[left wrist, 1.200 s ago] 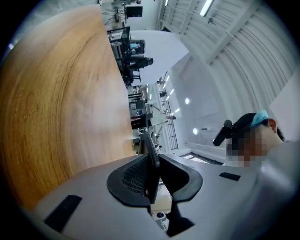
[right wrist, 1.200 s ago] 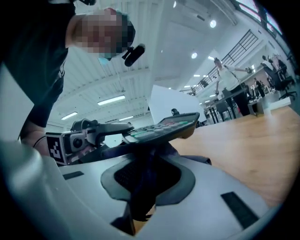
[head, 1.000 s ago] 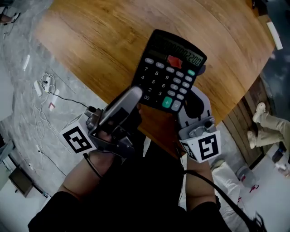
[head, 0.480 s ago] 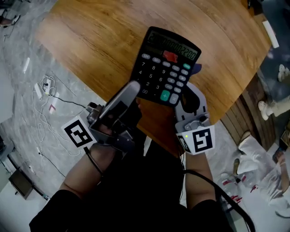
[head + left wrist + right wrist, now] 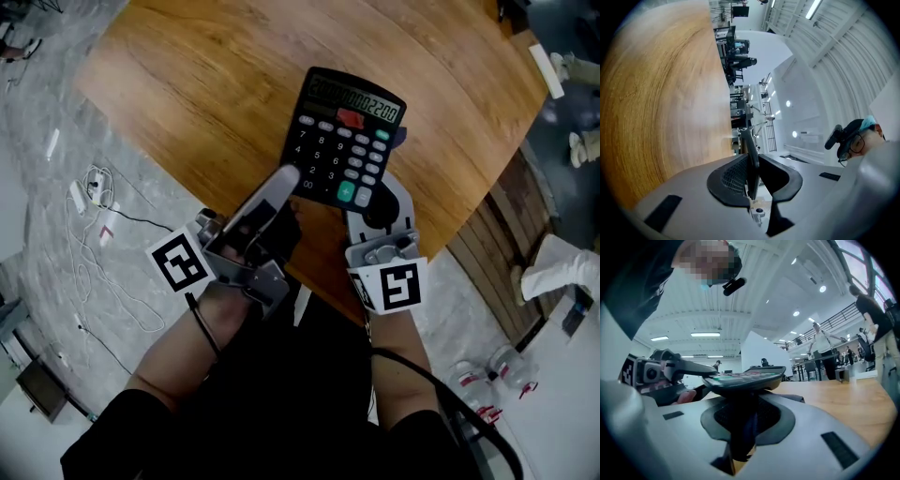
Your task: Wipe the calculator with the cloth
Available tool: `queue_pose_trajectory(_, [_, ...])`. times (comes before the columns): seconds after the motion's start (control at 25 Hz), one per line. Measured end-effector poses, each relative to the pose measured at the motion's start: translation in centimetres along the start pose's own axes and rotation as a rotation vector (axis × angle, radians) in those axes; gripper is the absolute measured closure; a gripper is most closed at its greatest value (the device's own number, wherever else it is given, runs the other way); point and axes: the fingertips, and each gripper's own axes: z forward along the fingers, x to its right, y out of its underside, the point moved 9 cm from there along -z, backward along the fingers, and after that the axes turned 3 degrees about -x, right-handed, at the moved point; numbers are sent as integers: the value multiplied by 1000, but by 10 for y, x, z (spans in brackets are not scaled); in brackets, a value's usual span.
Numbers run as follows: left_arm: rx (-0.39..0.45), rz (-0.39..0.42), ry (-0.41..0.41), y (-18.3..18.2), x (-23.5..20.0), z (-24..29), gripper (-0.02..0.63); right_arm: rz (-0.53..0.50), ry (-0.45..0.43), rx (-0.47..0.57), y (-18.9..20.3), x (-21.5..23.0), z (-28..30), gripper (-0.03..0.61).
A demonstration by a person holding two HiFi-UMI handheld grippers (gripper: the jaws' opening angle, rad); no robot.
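Observation:
A black calculator [image 5: 347,131] is held flat in the air over the round wooden table [image 5: 187,84]. My left gripper [image 5: 281,187] is shut on its near left corner; in the left gripper view the calculator [image 5: 751,164] shows edge-on as a thin dark slab pinched between the jaws. My right gripper [image 5: 380,202] sits at the near right edge, shut on a dark bluish cloth [image 5: 381,214]. In the right gripper view the cloth [image 5: 743,427] fills the gap between the jaws, just under the calculator [image 5: 745,377]. A blue tip [image 5: 403,137] pokes out past the calculator's right side.
White cables [image 5: 94,187] lie on the grey floor left of the table. A seated person's legs [image 5: 562,272] and small bottles [image 5: 497,375] are on the right. In the right gripper view, people [image 5: 820,341] stand far behind the table [image 5: 843,399].
The calculator and both grippers sit a little higher in the head view. The right gripper has shifted slightly left under the calculator. Both grips are unchanged.

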Motion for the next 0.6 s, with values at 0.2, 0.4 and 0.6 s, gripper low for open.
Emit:
queue_pose_trajectory(0.2, [-10, 3, 39, 5, 14, 0, 541, -1, 123, 25, -12, 33, 4, 511])
queue_pose_trajectory(0.4, [-6, -4, 22, 1, -3, -1, 541, 43, 228, 7, 5, 67, 10, 511])
queue_pose_trajectory(0.6, [34, -18, 24, 2, 1, -4, 541, 51, 227, -53, 10, 66, -14, 511])
